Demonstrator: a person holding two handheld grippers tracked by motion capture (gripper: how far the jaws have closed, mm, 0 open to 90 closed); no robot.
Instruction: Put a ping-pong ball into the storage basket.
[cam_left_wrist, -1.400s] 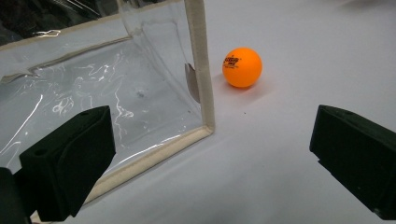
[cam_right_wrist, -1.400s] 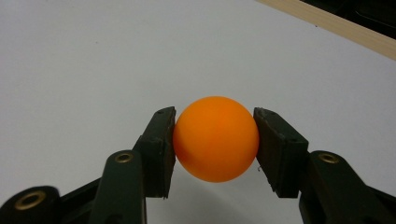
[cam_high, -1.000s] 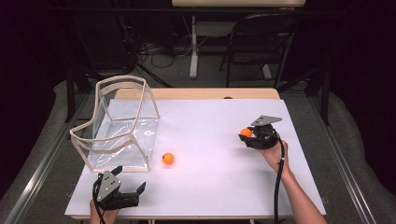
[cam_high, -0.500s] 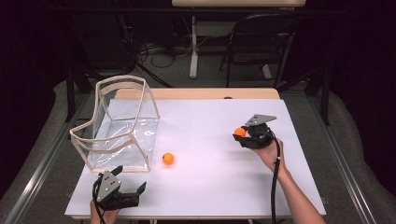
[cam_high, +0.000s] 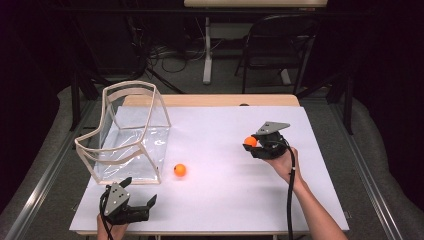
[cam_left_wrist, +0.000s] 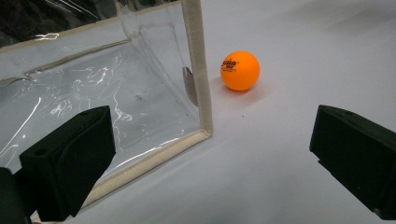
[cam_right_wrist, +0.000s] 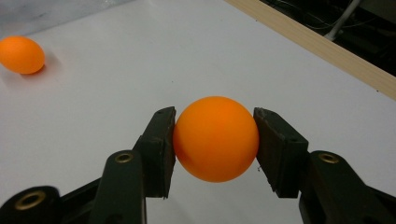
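Pads of the right claw (cam_right_wrist: 215, 140) pinch an orange ball (cam_right_wrist: 215, 139) across its widest part, one black face on each side, and hold it above the white desk (cam_high: 225, 200) toward its right half. In the high view the same claw (cam_high: 255, 145) sits in the person's right hand (cam_high: 281, 162), the ball (cam_high: 250, 141) poking out at its front. The ball looks like a table-tennis ball: very light, a thin hard shell, smooth enough to squirt out of a grip set off-centre, and likely to dent under a hard squeeze. A gentle hold across the middle, as here, seems the safe one.

A second orange ball (cam_high: 180, 170) lies loose on the desk, just beside the near corner of a clear plastic bin (cam_high: 127, 135) with a pale fabric rim. It would roll at a touch. The left claw (cam_high: 135, 202) waits near the front edge with its jaws spread wide and empty; its own view looks past the bin's corner (cam_left_wrist: 198, 70) to that ball (cam_left_wrist: 240, 70), printed logo showing.

Compared with a second ago, the right claw has carried its ball a little leftward, toward the middle of the desk and the bin. The loose ball, the bin and the left claw stand where they were.
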